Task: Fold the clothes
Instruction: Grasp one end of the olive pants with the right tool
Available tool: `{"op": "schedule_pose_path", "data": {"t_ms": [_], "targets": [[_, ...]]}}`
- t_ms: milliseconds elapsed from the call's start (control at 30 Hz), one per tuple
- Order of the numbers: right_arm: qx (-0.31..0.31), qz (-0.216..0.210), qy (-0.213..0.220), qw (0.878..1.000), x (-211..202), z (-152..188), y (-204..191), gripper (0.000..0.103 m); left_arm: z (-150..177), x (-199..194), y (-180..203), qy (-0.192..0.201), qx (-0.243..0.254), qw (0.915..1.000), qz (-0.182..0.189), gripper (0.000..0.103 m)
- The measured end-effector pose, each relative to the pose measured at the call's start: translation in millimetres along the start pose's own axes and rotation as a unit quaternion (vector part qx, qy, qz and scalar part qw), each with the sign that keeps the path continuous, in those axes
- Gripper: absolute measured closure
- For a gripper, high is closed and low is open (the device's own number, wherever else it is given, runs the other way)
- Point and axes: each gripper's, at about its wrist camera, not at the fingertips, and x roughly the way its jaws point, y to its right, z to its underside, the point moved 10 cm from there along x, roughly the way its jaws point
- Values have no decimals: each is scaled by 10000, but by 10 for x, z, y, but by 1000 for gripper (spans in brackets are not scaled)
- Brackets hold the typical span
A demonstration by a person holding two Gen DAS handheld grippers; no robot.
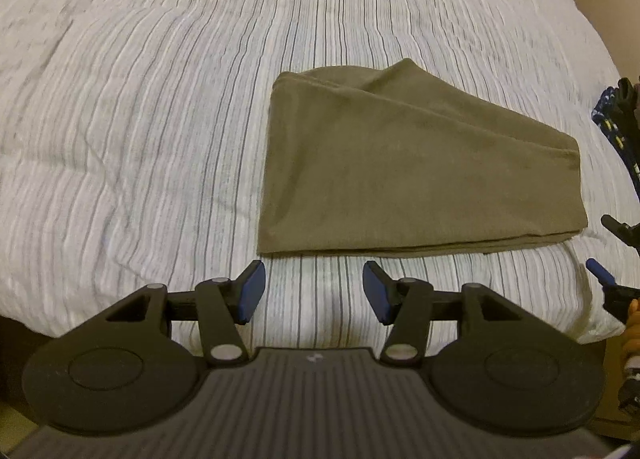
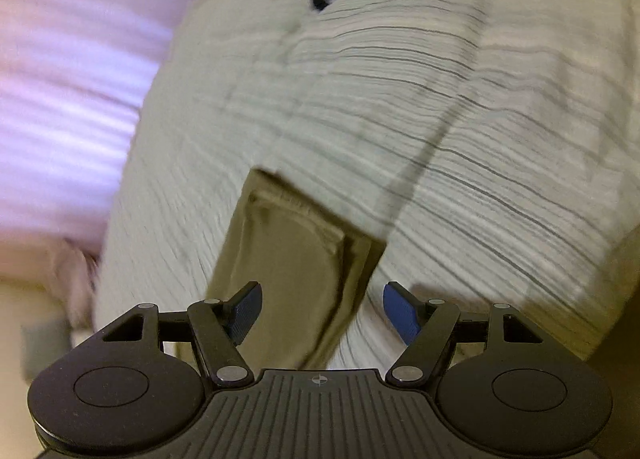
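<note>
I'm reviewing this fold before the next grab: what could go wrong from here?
The olive garment lies in stacked layers, so the open left gripper may pinch only the top layer. The right gripper view is blurred, so its grab may land off the hem. Dragging could bunch the striped bedding.

Bed surface: white bedspread (image 1: 160,119) with thin grey stripes, wrinkled. Pale pink bedding (image 2: 72,71) at 9 o'clock, blurred. Lighting: warm, dim.
</note>
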Motion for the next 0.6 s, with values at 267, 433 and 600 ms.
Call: {"op": "schedule_pose_path", "data": {"t_ms": [267, 433, 600], "targets": [[269, -419, 46, 9987, 403, -135, 186, 44, 120, 325, 2, 56, -259, 9993, 281, 53], [530, -664, 51, 9964, 552, -194, 303, 50, 181, 442, -54, 48, -506, 9978, 427, 53], [397, -878, 105, 9953, 617, -202, 233, 51, 144, 455, -114, 141, -767, 9955, 545, 53]]}}
